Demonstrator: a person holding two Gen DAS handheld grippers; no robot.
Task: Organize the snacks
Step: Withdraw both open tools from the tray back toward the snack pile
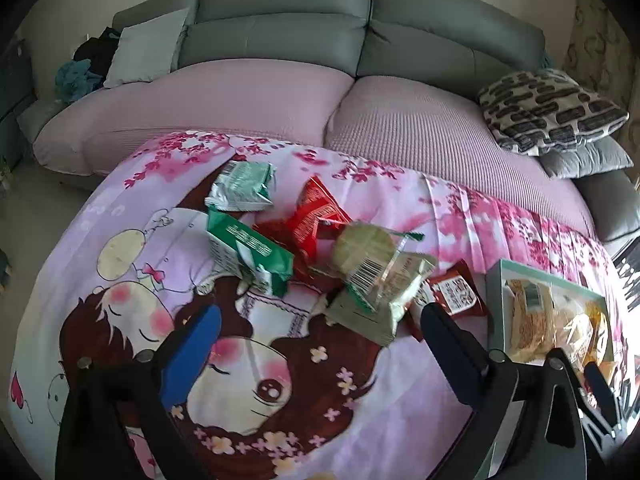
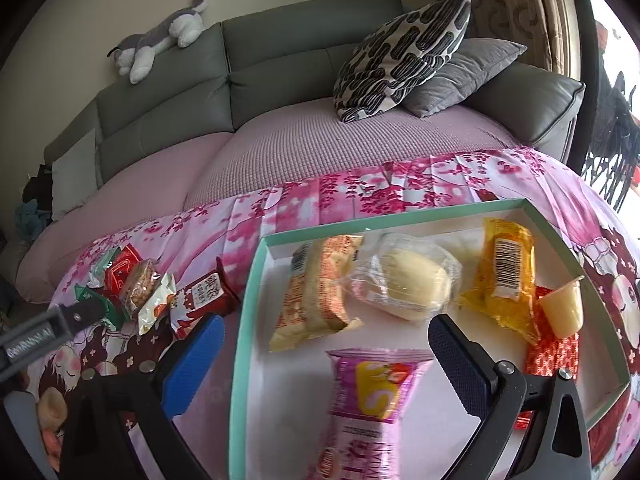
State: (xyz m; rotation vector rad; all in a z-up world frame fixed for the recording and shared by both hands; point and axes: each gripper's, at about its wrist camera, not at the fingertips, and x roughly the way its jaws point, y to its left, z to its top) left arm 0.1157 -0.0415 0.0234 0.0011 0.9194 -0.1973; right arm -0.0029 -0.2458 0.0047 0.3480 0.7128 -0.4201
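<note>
Half of your pink packet [image 2: 370,412] runs off the bottom edge, lying in the teal-rimmed box [image 2: 250,280] between the spread jaws of the right gripper [image 2: 326,346], ungripped. Only your left view shows the left gripper [image 1: 320,322] gaping empty before the loose snack pile [image 1: 320,240] on the cartoon sheet [image 1: 280,420]

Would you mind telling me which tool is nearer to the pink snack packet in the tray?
Right. The right tool is open directly over the pink snack packet in the tray; the left tool is open over the loose snack pile beside the tray.
</note>
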